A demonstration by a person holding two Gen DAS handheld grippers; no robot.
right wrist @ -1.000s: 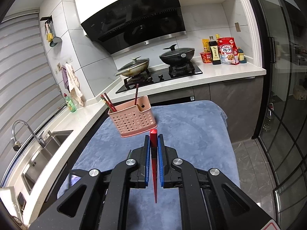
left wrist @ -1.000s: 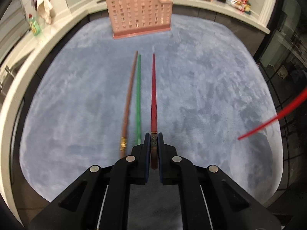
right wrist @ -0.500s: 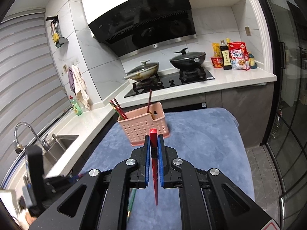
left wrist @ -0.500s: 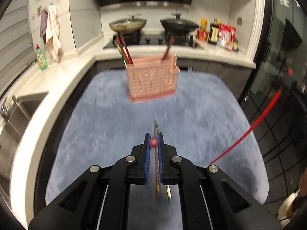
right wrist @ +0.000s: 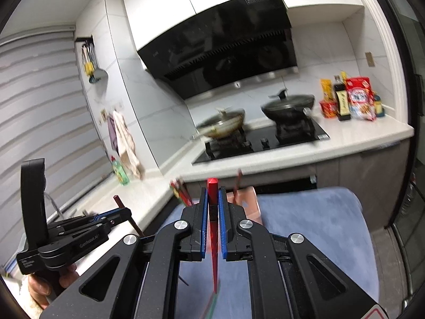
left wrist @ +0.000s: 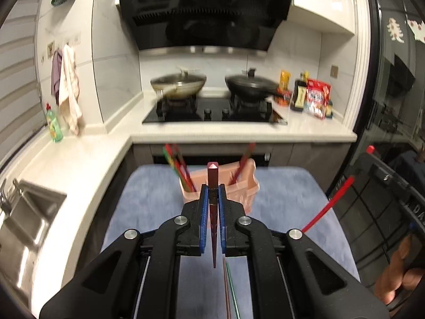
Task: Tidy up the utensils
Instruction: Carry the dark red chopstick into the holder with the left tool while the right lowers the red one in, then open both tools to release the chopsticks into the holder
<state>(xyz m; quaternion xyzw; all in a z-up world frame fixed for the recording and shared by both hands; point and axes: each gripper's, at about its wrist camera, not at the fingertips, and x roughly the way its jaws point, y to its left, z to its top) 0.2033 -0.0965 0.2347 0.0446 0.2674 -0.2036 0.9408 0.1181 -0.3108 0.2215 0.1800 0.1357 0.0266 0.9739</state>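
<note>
My left gripper (left wrist: 212,189) is shut on a dark red chopstick (left wrist: 213,239), which it holds clear of the blue mat (left wrist: 148,199) with the tip pointing down. Just beyond the fingers stands the pink utensil basket (left wrist: 245,186), with several chopsticks upright in it. A brown chopstick (left wrist: 226,287) and a green chopstick (left wrist: 233,297) lie on the mat below. My right gripper (right wrist: 212,192) is shut on a bright red chopstick (right wrist: 214,265), and it also faces the basket (right wrist: 248,204). The left gripper (right wrist: 123,211) shows at the left of the right wrist view.
Behind the mat runs a white counter (left wrist: 239,133) with a hob and two lidded pans (left wrist: 178,85). A sink (left wrist: 24,218) is set in the counter at the left. Bottles and snack packets (left wrist: 316,98) stand at the back right. A dark glass door (left wrist: 393,159) closes the right side.
The left gripper has lifted the dark red chopstick off the mat and tipped up, leaving the brown and green ones lying. The right gripper has moved closer to the basket, beside the left one.
</note>
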